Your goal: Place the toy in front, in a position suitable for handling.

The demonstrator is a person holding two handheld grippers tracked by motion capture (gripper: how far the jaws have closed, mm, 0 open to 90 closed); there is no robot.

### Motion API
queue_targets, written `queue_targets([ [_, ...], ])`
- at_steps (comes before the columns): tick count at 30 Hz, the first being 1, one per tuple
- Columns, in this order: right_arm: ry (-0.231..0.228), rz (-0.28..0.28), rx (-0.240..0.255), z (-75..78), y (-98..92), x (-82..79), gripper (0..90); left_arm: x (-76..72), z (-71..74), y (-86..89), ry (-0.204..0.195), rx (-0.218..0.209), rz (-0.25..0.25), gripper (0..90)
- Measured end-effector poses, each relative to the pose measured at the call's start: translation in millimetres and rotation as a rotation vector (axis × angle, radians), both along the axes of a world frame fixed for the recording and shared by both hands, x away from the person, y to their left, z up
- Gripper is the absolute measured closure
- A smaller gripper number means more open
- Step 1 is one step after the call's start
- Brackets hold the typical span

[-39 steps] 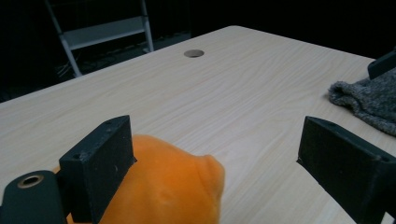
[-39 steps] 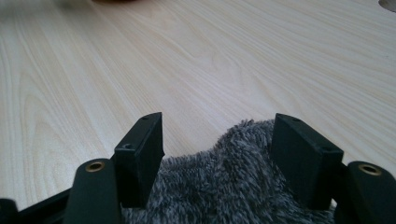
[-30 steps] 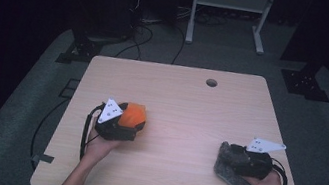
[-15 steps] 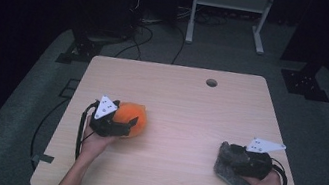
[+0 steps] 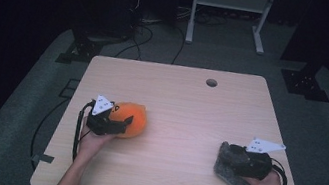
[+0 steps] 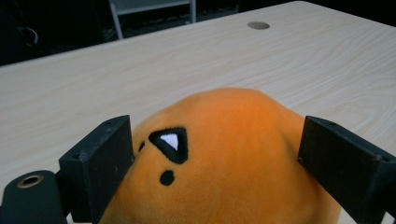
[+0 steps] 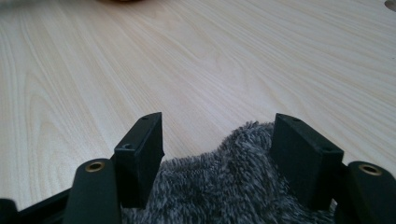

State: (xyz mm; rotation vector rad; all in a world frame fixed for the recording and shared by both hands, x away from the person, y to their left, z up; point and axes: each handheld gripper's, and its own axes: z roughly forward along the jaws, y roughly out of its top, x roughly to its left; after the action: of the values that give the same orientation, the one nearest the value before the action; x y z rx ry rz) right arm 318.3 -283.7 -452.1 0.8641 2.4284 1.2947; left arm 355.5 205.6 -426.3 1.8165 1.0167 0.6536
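High view: one wooden counter [image 5: 182, 126] carries two soft toys and two claws. One orange plush [image 5: 131, 119] lies at the left, with the left claw [image 5: 118, 126] around it. One grey fuzzy plush [image 5: 233, 166] lies near the right front edge, under the right claw [image 5: 232, 160]. One round hole [image 5: 211, 82] sits near the far edge.

Left gripper view: the two jaws press both sides of the orange plush [image 6: 224, 158], which shows one black-and-white triangle mark and two black dots.

Right gripper view: the two jaws flank the grey fuzzy plush [image 7: 224, 191], touching its fur.
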Motion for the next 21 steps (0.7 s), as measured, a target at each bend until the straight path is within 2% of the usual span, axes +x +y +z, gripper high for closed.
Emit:
queue_targets([
  [6, -0.002, 0.004, -0.002, 0.1, 0.0, -0.2, 33.2, 1.4, -5.5, 2.2, 0.033, -0.001, 0.001, 10.4],
  [8, -0.003, 0.004, 0.001, 0.2, -0.1, -0.2, 33.1, -0.1, -7.2, 1.8, 0.028, 0.004, -0.003, 15.0],
  [9, -0.002, 0.004, 0.0, 0.2, 0.0, -0.2, 33.2, -1.3, -8.9, 0.5, 0.029, 0.033, -0.012, 18.1],
  [13, -0.005, 0.007, 0.0, 0.4, 0.2, -0.5, 33.2, -2.3, -8.7, -0.7, 0.042, 0.059, -0.027, 26.5],
  [15, -0.005, 0.004, 0.001, 0.6, 0.0, -0.9, 33.2, -2.7, -8.9, -0.1, 0.054, 0.065, -0.038, 34.6],
  [21, -0.007, 0.005, 0.002, 0.9, -0.1, -1.3, 33.2, -4.2, -7.5, -0.3, 0.047, 0.078, -0.032, 45.0],
])
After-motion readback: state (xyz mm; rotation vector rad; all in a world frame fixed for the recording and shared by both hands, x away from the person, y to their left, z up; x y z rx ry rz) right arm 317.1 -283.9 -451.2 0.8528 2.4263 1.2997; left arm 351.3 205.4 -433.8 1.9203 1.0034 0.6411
